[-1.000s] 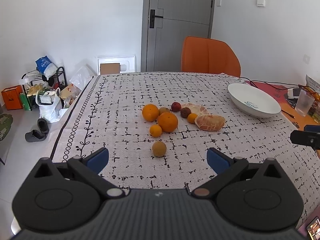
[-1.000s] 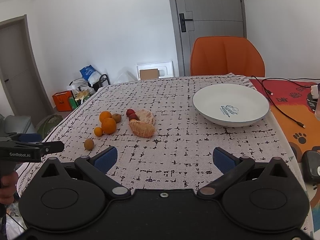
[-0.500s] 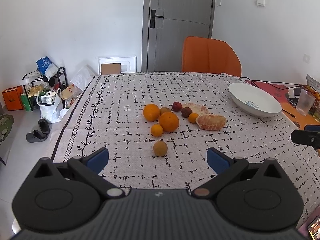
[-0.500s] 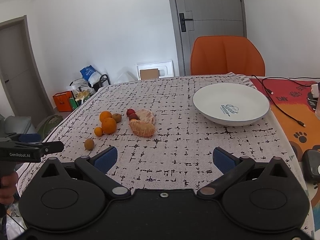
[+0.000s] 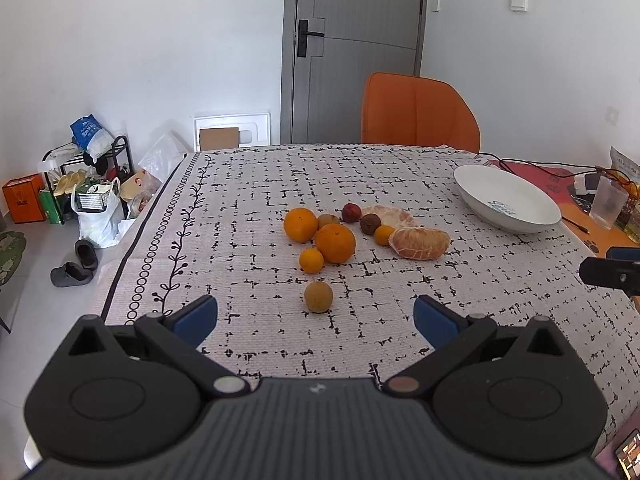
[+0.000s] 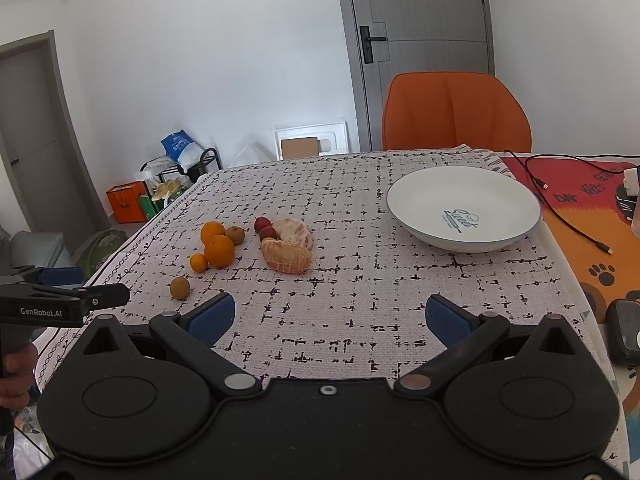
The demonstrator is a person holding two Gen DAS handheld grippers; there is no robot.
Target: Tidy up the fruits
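Fruits lie in a loose cluster near the middle of the table [image 5: 248,184], well apart from the empty white bowl [image 6: 464,208] on the right side. Going by size: two peeled citrus halves, the nearer one [image 5: 419,243] lying with its long axis roughly left to right across the table and the farther one [image 5: 390,216] curved behind it; two large oranges [image 5: 335,242], touching or almost so; two small tangerines, one just in front of the oranges [image 5: 311,260] and one against the peeled half; a brown round fruit [image 5: 318,297] alone nearest the left gripper; then small dark red ones [image 5: 351,212] at the back. The round fruits have no axis worth aligning to.

The left gripper [image 5: 316,320] hovers over the table's near edge, fingers spread wide and holding nothing, with the lone brown fruit centred ahead of it. The right gripper [image 6: 330,318] is likewise wide open and empty, with the bowl ahead to its right.

The step looks like a first pick. Taking the isolated brown fruit avoids nudging neighbours; come low, straddle its widest part, close gently. For the peeled halves, gripping across the short width would likely hold best without crushing.
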